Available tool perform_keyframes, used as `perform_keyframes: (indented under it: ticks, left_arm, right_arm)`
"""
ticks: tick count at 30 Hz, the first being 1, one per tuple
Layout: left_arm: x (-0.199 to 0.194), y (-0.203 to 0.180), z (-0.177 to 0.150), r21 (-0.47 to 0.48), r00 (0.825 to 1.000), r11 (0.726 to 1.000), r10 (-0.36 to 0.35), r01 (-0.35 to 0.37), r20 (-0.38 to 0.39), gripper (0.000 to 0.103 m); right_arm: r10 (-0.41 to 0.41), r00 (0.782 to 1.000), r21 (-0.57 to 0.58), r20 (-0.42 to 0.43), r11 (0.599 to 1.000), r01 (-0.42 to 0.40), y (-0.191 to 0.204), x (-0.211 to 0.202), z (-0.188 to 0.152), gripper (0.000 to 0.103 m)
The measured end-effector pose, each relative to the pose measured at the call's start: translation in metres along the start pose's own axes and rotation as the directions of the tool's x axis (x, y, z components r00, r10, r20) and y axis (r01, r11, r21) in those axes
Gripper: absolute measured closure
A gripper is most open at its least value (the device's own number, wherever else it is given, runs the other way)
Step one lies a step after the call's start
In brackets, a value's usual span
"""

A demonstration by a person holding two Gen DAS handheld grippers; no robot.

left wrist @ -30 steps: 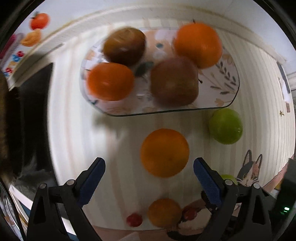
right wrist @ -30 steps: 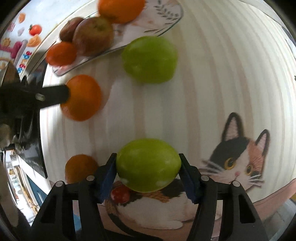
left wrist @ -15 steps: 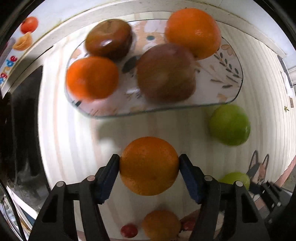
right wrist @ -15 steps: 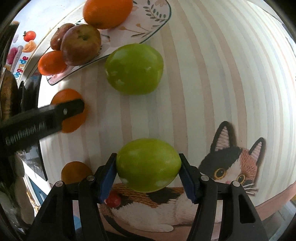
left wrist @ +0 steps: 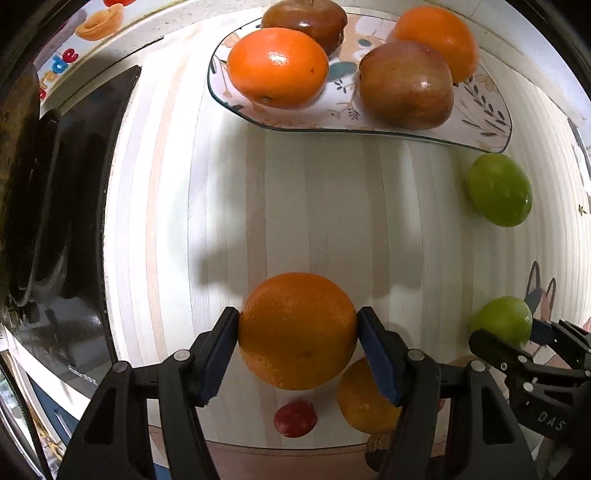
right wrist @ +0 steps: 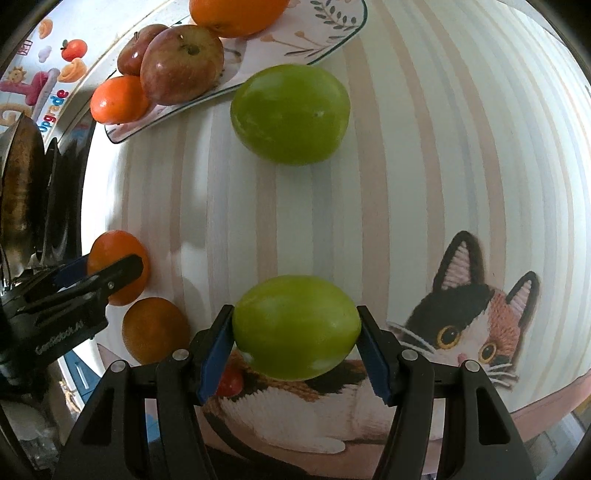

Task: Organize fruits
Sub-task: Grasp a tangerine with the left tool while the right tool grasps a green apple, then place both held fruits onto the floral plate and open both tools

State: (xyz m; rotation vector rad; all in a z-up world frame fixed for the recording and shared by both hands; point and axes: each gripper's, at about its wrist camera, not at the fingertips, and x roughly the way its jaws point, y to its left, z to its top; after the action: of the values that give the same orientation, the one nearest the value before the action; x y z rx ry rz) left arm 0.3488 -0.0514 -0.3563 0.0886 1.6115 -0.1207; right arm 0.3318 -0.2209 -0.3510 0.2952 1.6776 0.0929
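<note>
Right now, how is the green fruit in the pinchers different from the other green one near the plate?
The held green fruit is clamped in the right hand-held gripper, while the free green fruit lies loose on the striped cloth. The held one is over the cat picture; the free one lies by the plate. Both are smooth, shiny and green.

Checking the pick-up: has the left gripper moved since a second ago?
Yes. The left gripper backed away from the plate, its jaws closing onto the orange.
</note>
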Motion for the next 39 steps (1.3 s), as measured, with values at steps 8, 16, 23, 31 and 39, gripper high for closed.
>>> perform_keyframes:
  ticks: [8,16,23,31,39]
  left_arm:
    - [-0.006,-0.003,0.0,-0.011,1.0,1.0,-0.005,0.006,0.005,0.04]
    - [-0.046,-0.006,0.008,0.007,0.996,0.998,-0.055,0.055,0.068,0.04]
    - [-0.109,-0.017,0.051,0.04,0.977,0.988,-0.151,0.147,0.148,0.04]
    - [-0.136,-0.026,0.156,0.106,0.975,0.986,-0.145,0.128,0.167,0.04]
    - [-0.087,-0.041,0.232,0.115,0.994,0.988,-0.108,0.104,0.028,0.04]
  right_arm:
    - [-0.004,0.999,-0.001,0.037,1.0,0.004,-0.008,-0.004,-0.01,0.037]
    - [0.022,0.994,-0.01,0.11,1.0,-0.021,-0.012,-0.03,-0.014,0.037]
    - [0.116,0.975,0.016,0.188,0.993,-0.121,-0.017,-0.076,0.015,0.037]
    - [0.067,0.966,0.006,0.25,0.997,-0.07,-0.015,-0.103,0.103,0.037]
    - [0.029,0.981,0.026,0.191,0.999,-0.035,-0.02,-0.075,0.155,0.037]
